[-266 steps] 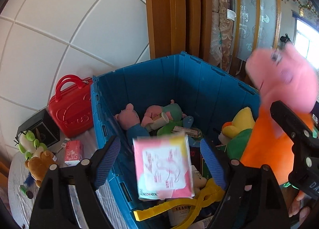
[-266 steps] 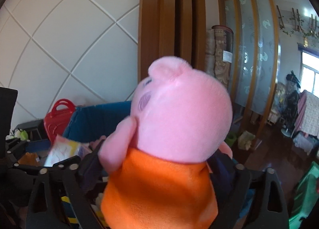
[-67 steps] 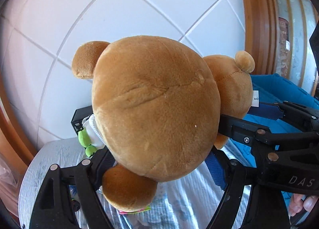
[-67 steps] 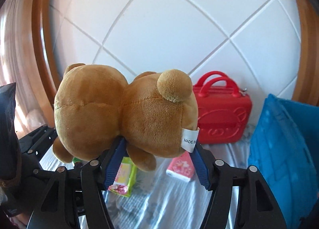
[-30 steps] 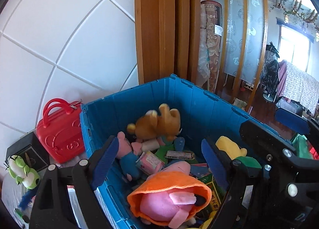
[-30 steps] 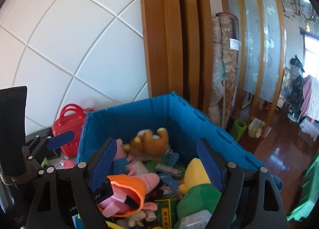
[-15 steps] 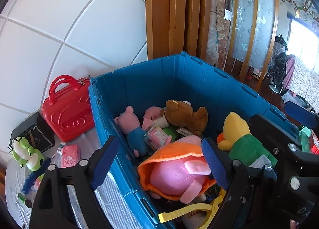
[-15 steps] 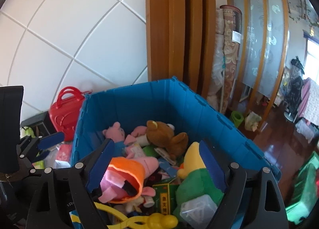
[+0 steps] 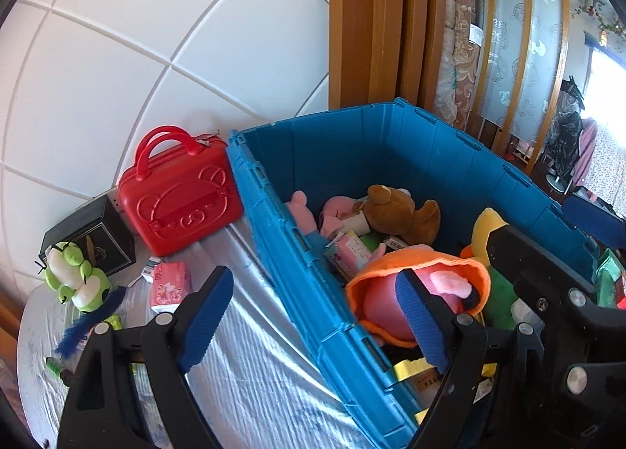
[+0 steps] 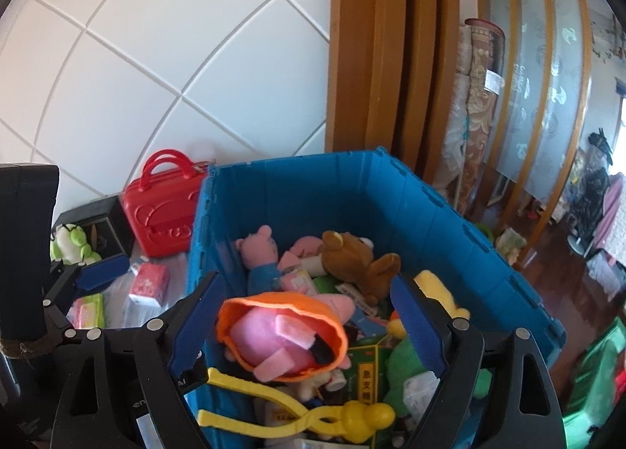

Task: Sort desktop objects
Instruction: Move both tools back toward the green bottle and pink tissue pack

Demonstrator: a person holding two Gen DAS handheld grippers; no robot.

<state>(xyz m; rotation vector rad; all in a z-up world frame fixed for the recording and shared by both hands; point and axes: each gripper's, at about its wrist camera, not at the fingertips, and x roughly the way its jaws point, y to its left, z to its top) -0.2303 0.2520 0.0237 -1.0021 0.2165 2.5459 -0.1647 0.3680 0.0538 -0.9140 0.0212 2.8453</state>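
left gripper [image 9: 313, 320] jaws apart, empty | right gripper [image 10: 305, 320] likewise | brown bear [image 10: 358, 259] ahead in blue crate [image 9: 285, 249], apparently sorted | green frog [image 9: 74, 276] left, unsorted

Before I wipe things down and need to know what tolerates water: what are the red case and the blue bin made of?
Red case: apparently hard moulded plastic, glossy, with an embossed bear outline. Blue bin: rigid plastic, duller sheen, ribbed walls.

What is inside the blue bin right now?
The blue bin holds a brown bear, a pink plush in orange, a small pink pig, yellow tongs and boxes. Whatever lies beneath the pile is covered.
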